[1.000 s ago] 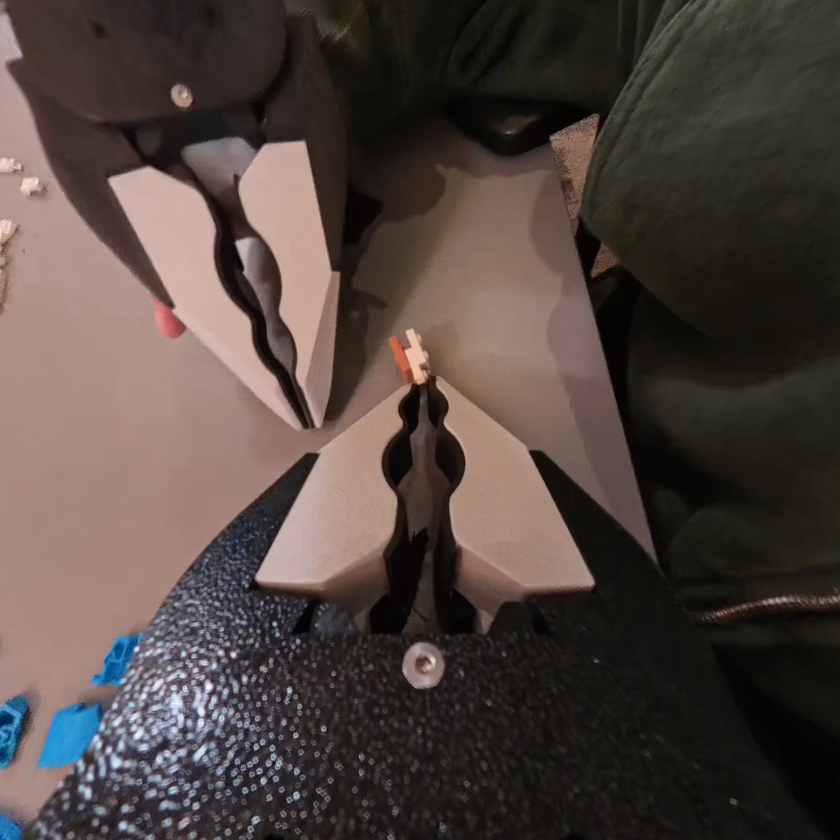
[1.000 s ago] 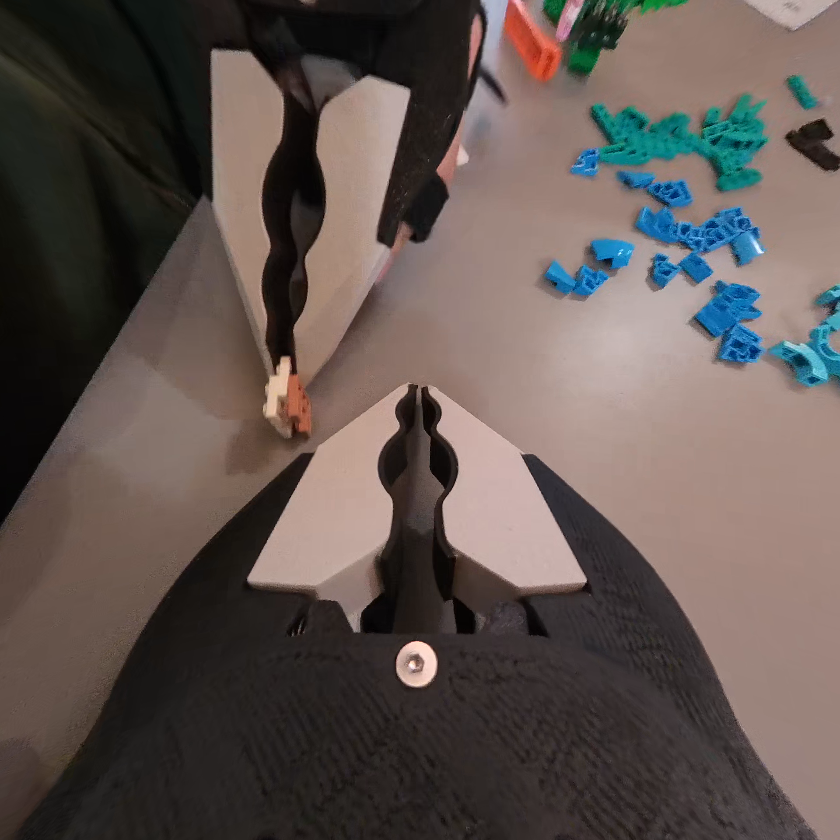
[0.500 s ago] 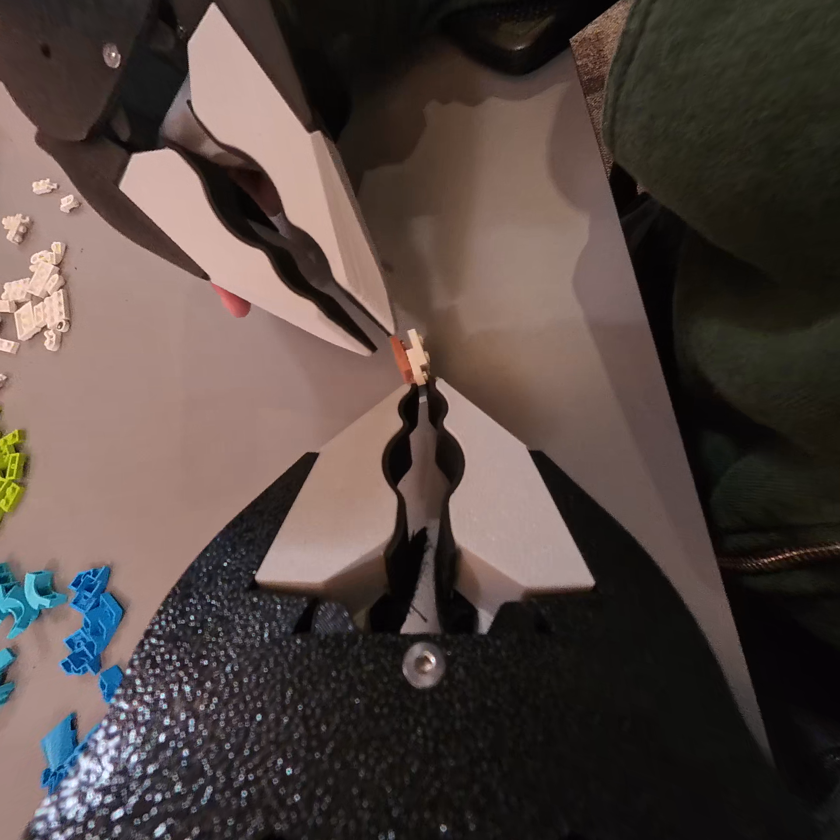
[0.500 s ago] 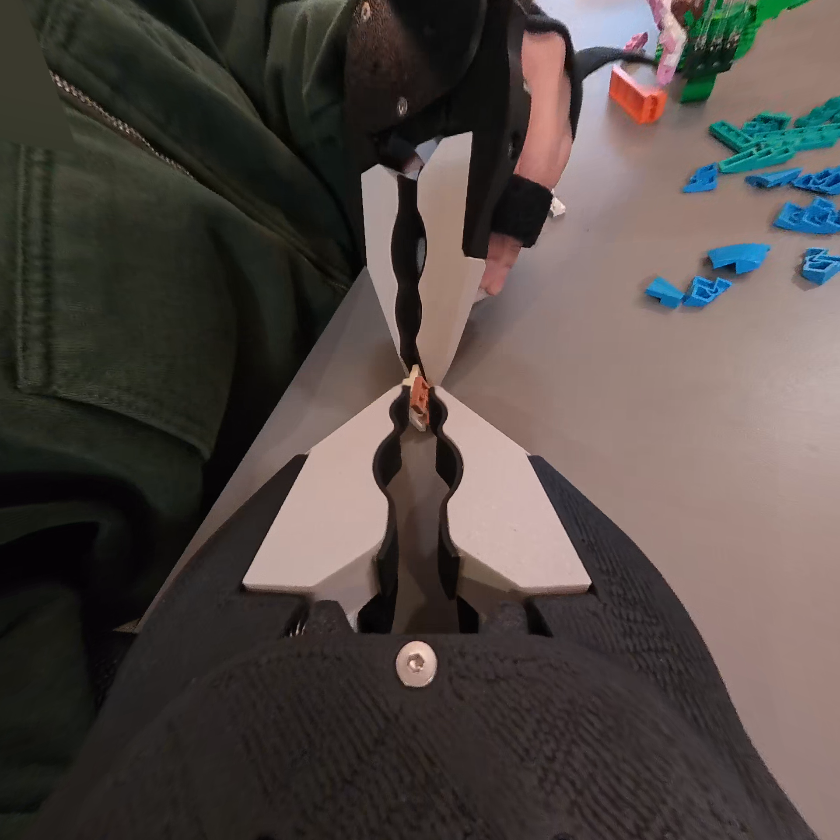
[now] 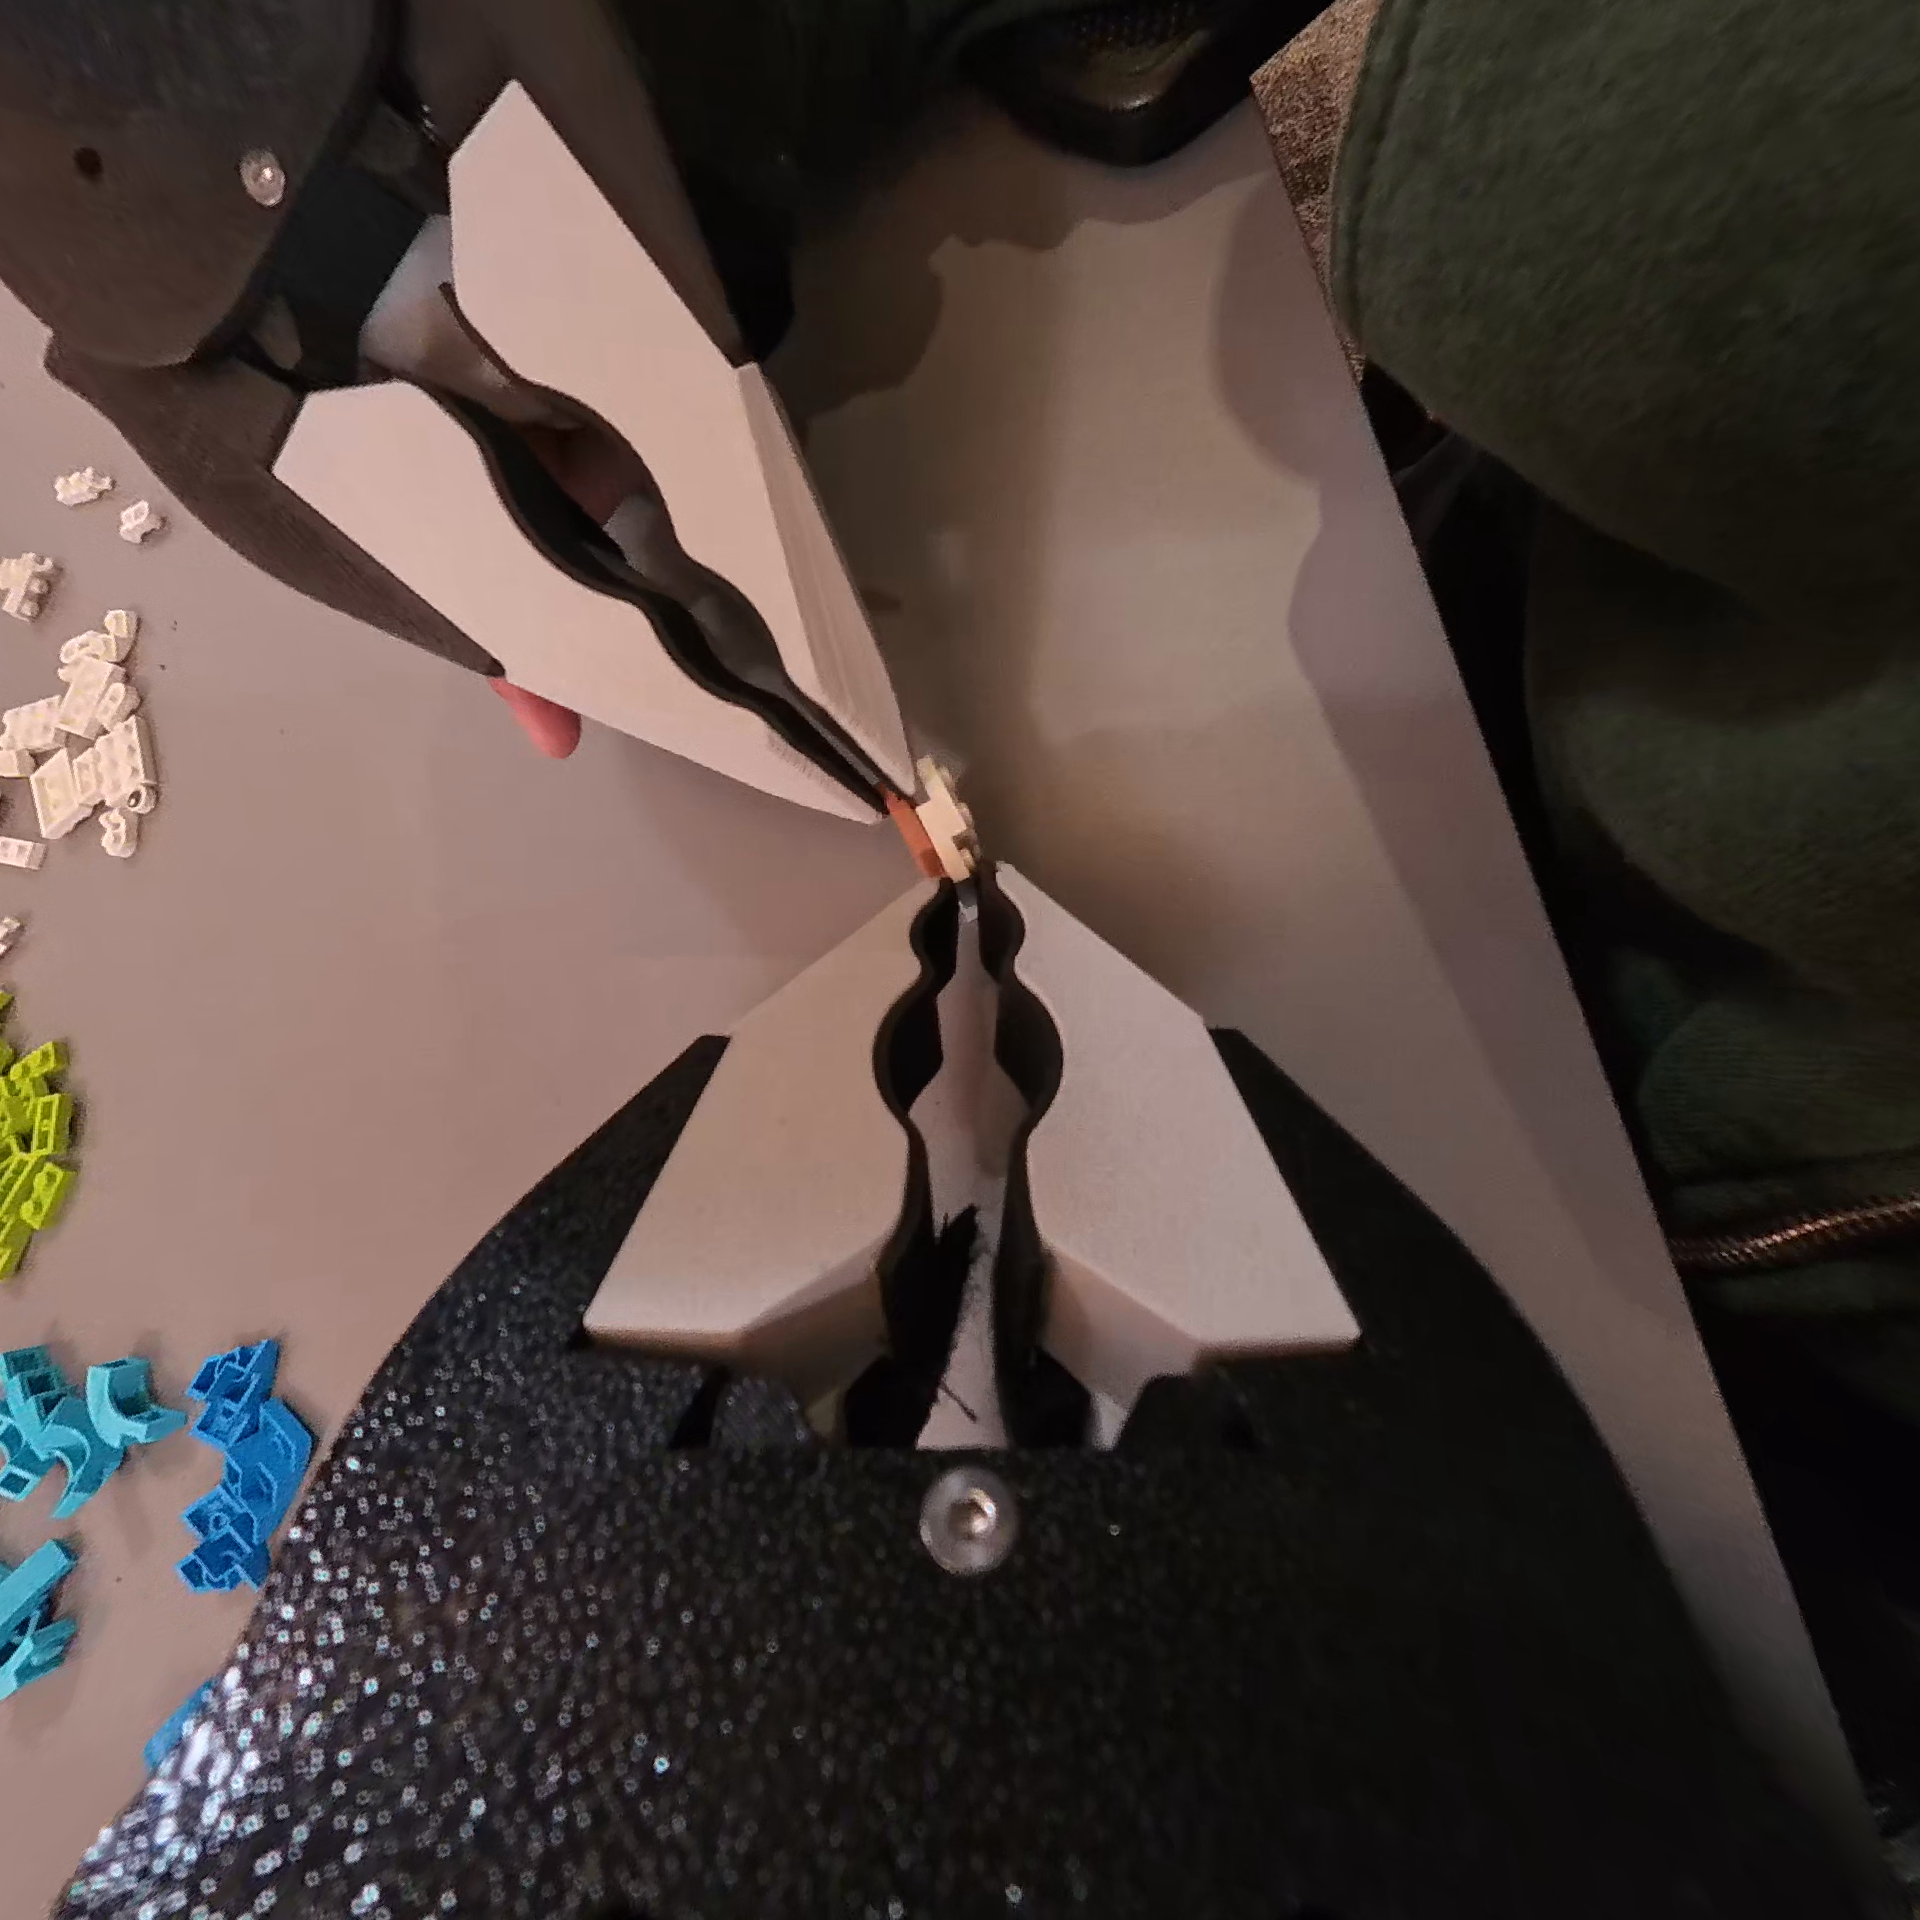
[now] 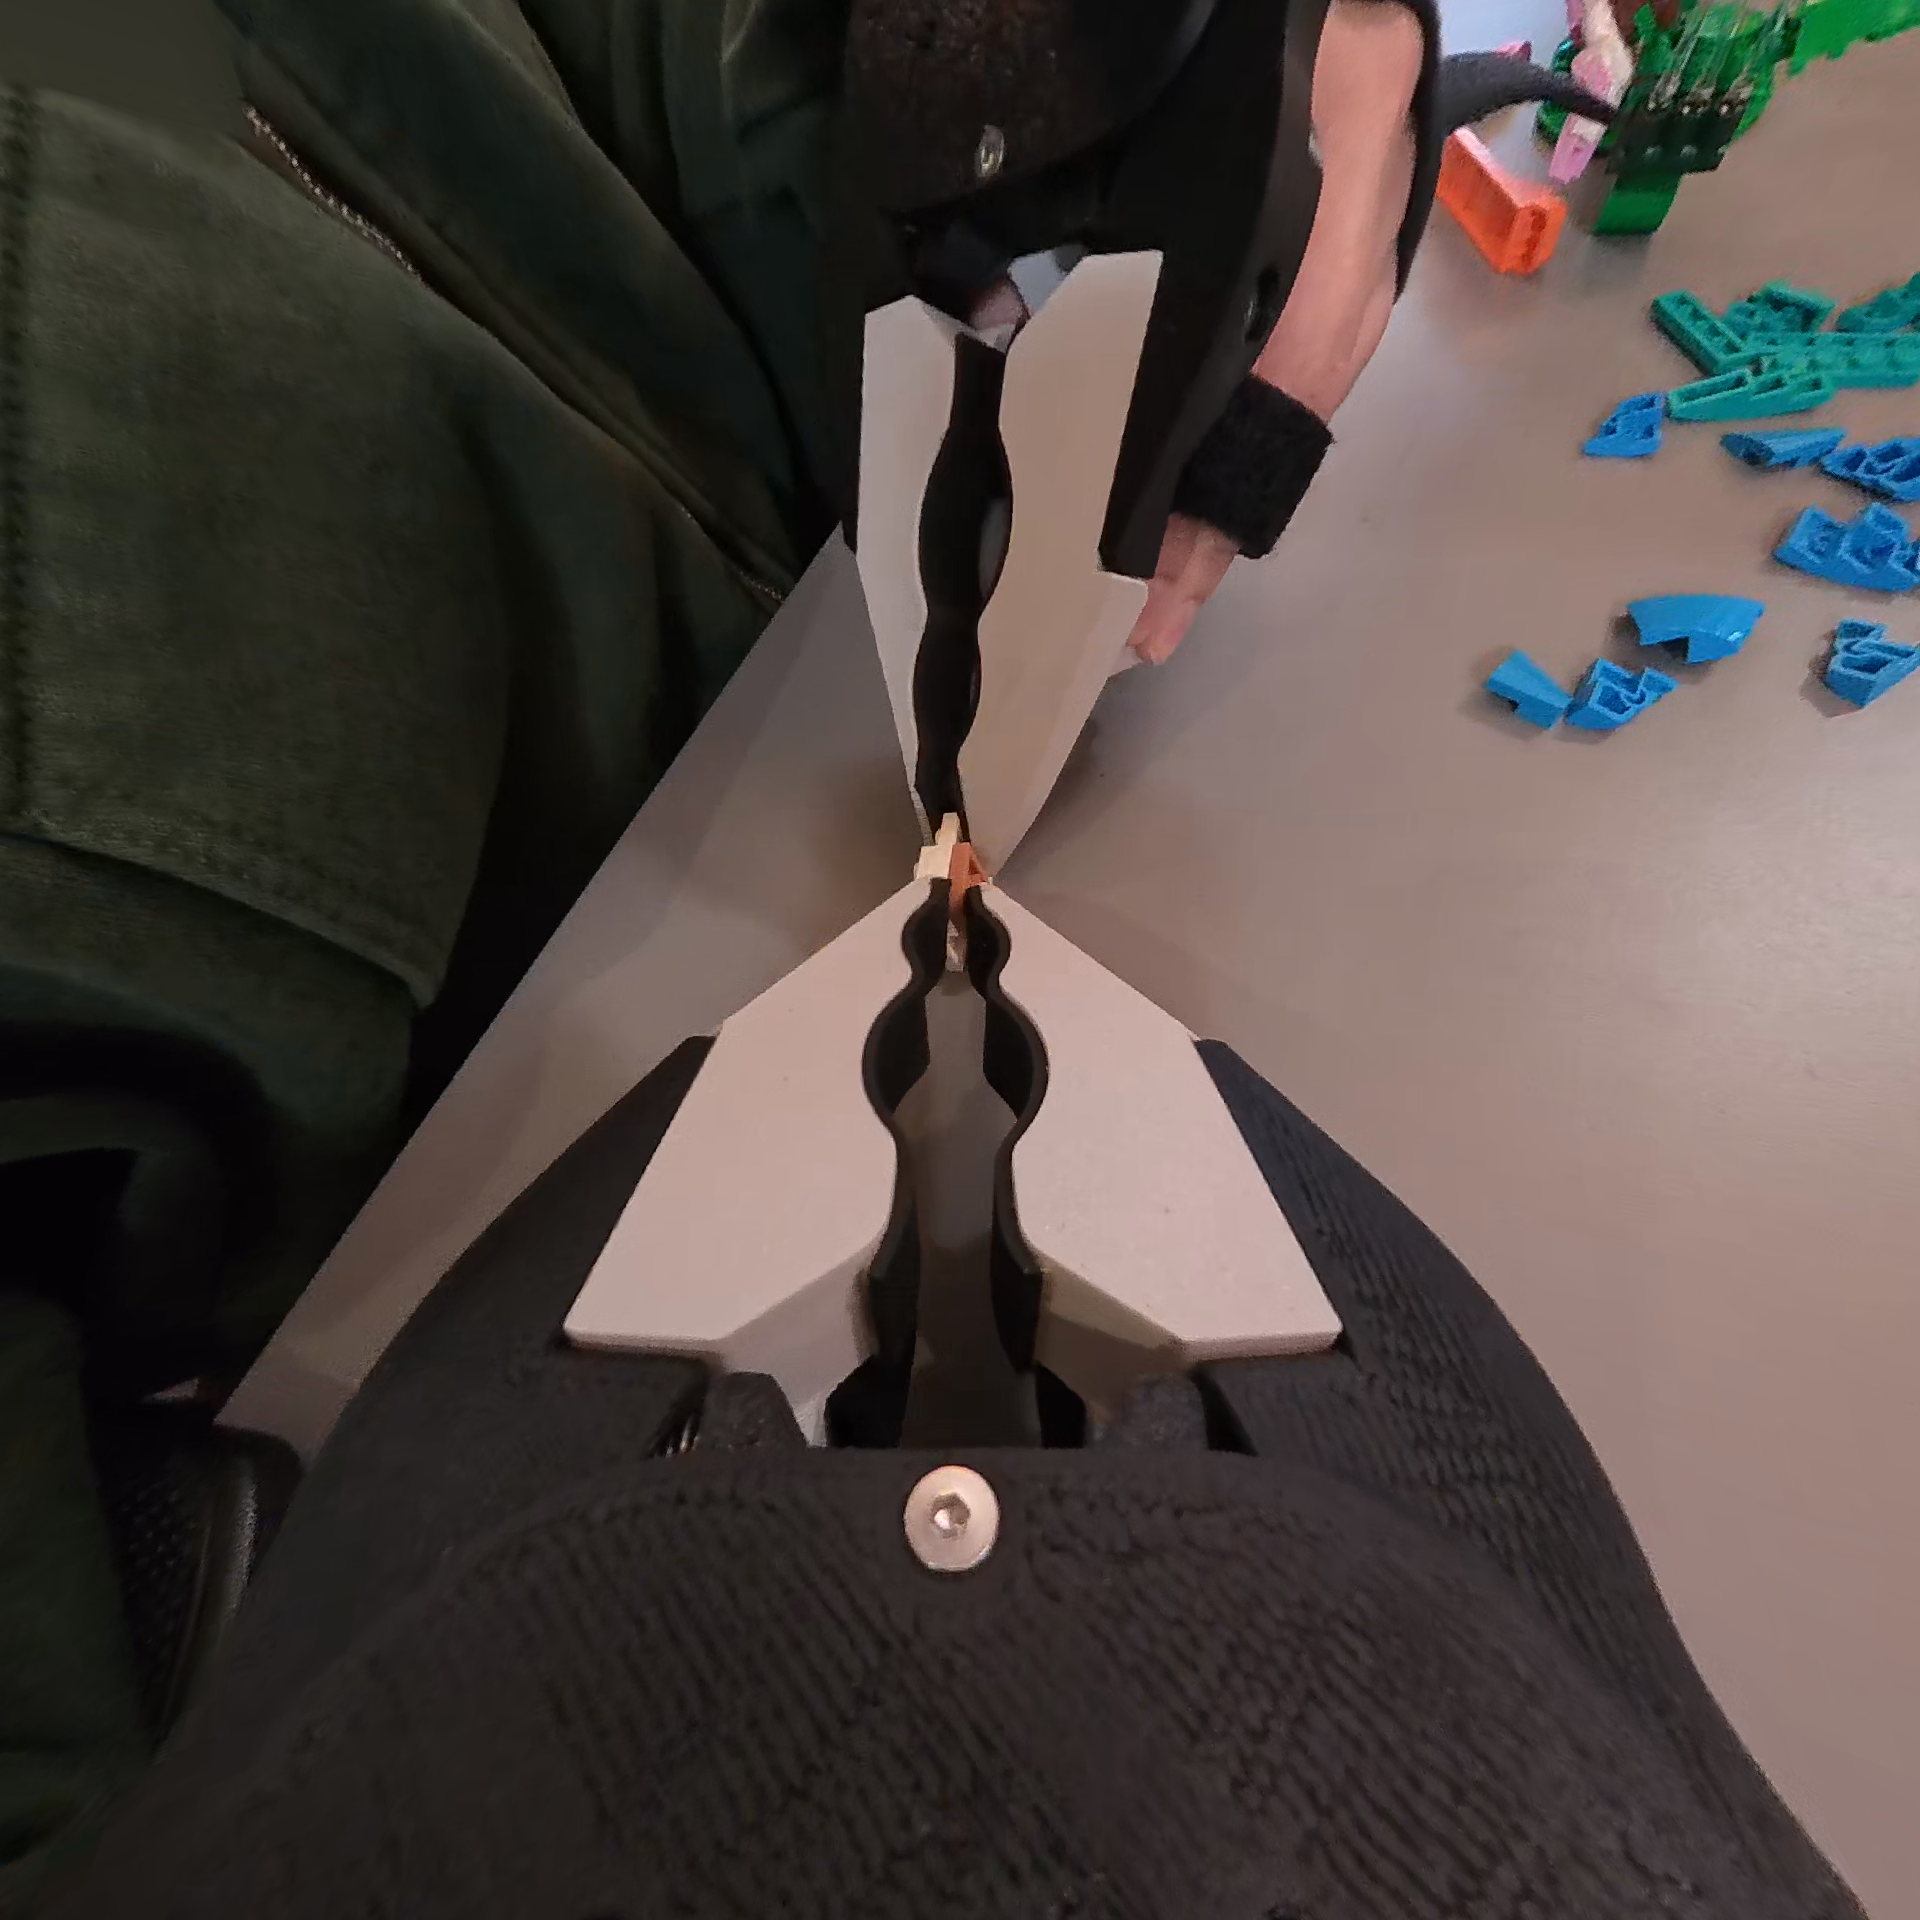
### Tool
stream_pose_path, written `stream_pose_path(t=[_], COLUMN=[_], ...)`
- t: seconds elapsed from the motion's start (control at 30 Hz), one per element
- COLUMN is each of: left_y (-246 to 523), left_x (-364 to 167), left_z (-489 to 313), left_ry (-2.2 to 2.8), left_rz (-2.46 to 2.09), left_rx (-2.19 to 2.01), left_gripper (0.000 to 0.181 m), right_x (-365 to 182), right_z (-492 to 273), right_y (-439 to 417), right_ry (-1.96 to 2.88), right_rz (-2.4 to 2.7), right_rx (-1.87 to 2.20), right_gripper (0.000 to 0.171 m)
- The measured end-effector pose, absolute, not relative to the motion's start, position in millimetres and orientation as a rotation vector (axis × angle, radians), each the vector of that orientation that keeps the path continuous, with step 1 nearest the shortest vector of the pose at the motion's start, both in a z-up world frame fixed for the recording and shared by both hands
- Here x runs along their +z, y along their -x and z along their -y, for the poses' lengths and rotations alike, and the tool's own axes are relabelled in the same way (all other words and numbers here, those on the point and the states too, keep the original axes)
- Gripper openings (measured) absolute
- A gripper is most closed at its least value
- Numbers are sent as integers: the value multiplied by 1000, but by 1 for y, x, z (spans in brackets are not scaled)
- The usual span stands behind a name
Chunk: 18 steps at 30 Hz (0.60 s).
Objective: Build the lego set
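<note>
A tiny assembly of a cream piece (image 5: 943, 821) and an orange-brown piece (image 5: 912, 831) hangs in the air above the grey table (image 5: 416, 935), near its edge. My left gripper (image 5: 964, 885) is shut on its cream side. My right gripper (image 6: 961, 896) is shut on the orange-brown piece (image 6: 968, 868), with the cream piece (image 6: 935, 854) just beyond it. The two grippers meet tip to tip: the right gripper (image 5: 891, 798) comes in from the upper left in the left wrist view, and the left gripper (image 6: 948, 821) comes down from above in the right wrist view.
Loose piles lie on the table: white pieces (image 5: 83, 727), lime pieces (image 5: 31, 1143), blue pieces (image 5: 244, 1455) (image 6: 1621, 686) and teal pieces (image 6: 1766, 353). An orange tool (image 6: 1501, 213) and a green build (image 6: 1662, 114) stand at the back. A person's green jacket (image 6: 312, 520) fills the space past the table edge. Less than 4 cm separates the two grippers' tips. From either gripper's tips it is about 25 centimeters to the green build (image 6: 1662, 114).
My right gripper swung in from beside the left one, opened slightly and closed on the orange-brown piece. The left gripper kept its hold, and both now grip the assembly tip to tip.
</note>
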<state>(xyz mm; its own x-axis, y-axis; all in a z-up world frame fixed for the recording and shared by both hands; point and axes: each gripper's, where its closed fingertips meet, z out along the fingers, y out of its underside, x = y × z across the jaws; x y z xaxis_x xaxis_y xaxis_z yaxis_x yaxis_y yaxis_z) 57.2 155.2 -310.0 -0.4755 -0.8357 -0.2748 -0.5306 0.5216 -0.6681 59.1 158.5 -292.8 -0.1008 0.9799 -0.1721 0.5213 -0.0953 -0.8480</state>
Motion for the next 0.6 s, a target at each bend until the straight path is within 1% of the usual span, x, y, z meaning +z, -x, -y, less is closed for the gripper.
stream_pose_path(t=[0.6], left_y=[-56], left_x=[-311], left_z=[-158], left_ry=[1088], left_rz=[-2206], left_rx=[-626], left_gripper=[0], right_x=[-294], right_z=[-171], right_y=[-56], right_ry=[1688], right_rz=[1602], right_rx=[957], right_gripper=[2])
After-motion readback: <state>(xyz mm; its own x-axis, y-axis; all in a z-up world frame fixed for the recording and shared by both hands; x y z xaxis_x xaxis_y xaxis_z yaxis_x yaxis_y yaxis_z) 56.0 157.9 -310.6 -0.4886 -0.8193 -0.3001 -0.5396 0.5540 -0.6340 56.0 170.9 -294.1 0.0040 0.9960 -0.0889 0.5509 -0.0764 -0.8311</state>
